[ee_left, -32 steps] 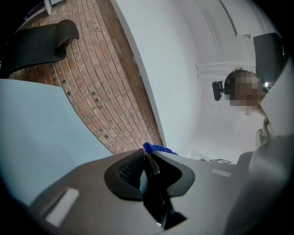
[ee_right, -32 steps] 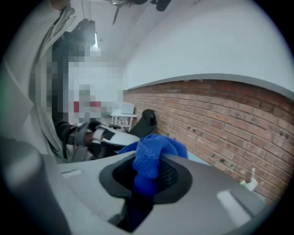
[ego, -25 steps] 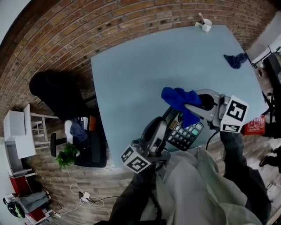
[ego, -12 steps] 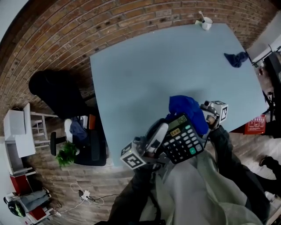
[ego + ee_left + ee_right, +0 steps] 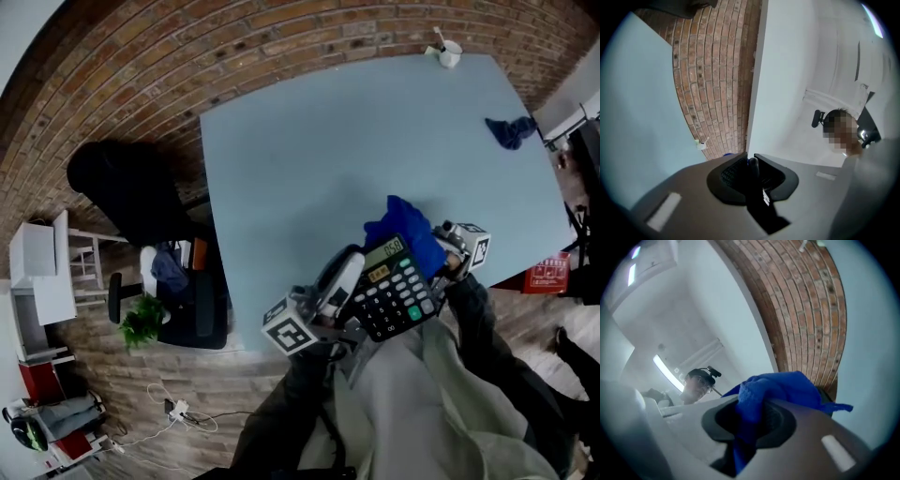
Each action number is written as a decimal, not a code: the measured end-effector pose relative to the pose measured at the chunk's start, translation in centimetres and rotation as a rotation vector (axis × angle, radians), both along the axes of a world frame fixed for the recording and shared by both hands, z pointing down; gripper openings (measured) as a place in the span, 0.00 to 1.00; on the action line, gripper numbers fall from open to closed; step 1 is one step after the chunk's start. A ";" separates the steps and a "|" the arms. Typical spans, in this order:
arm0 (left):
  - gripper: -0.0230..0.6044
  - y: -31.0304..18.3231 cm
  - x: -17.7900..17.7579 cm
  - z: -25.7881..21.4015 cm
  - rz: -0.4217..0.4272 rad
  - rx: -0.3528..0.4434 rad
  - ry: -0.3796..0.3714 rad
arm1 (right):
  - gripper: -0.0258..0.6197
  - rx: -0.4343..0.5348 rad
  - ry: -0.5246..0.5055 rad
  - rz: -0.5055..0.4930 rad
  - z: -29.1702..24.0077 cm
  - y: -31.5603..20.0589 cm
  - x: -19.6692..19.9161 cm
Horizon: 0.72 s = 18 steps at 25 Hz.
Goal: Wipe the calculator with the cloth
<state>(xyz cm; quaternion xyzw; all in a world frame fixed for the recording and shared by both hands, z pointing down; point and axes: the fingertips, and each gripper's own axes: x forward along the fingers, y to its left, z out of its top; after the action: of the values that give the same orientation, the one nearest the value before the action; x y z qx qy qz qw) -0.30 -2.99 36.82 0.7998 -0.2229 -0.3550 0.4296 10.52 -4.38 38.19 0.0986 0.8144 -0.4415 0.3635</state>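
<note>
The pale blue table [image 5: 309, 159] fills the upper middle of the head view, with brickwork curving round its upper and left sides. At the bottom of that frame a person's grey sleeves reach up to the table's lower edge.

There, lower right of centre, the black calculator [image 5: 394, 295] is tilted, its keys facing the camera and its display toward the upper end. The left gripper [image 5: 752, 165] comes in from the calculator's lower left. In its own view the two jaws are clamped on the calculator's thin dark edge, which runs edge-on between the pads, so the body extends out beyond the fingertips.

The bright blue cloth [image 5: 405, 234] is bunched against the calculator's display end, covering its upper right corner. The right gripper [image 5: 752, 420] is to the right of it. Its jaws are pinched tight on a fold of the cloth, which bulges out past the fingertips and trails a strip down between the pads.

A second, darker blue cloth [image 5: 511, 131] lies near the table's right edge, well apart from the grippers. A small white cup [image 5: 449, 53] is at the table's top right corner.
</note>
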 end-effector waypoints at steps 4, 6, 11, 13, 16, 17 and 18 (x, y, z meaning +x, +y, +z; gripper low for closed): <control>0.12 -0.9 -1.8 1.7 -0.090 -0.065 -0.112 | 0.15 0.256 0.399 0.183 -2.6 1.3 0.5; 0.12 -1.2 -1.9 2.0 -0.118 -0.064 -0.186 | 0.15 0.444 0.709 0.215 -2.7 2.6 -1.9; 0.12 -2.0 -1.0 2.7 -0.166 -0.074 -0.299 | 0.15 0.875 1.302 0.108 0.3 6.7 -7.2; 0.12 -2.1 -0.7 3.3 -0.165 -0.088 -0.311 | 0.15 0.962 1.293 -0.033 0.5 9.9 -8.7; 0.12 -2.3 -0.7 3.4 -0.155 -0.077 -0.296 | 0.15 1.000 1.222 -0.157 0.5 12.8 -9.3; 0.12 -2.5 -0.7 3.4 -0.148 -0.067 -0.286 | 0.15 1.005 1.205 -0.118 0.5 12.2 -8.9; 0.13 -2.7 -0.8 3.4 -0.139 -0.060 -0.277 | 0.15 0.991 1.187 -0.046 0.6 10.9 -8.4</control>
<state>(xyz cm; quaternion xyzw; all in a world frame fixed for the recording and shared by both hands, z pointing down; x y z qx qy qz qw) -1.06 -5.64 40.24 0.8106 -0.3452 -0.2634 0.3929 2.12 6.49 38.79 0.0136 0.9730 -0.0118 -0.2301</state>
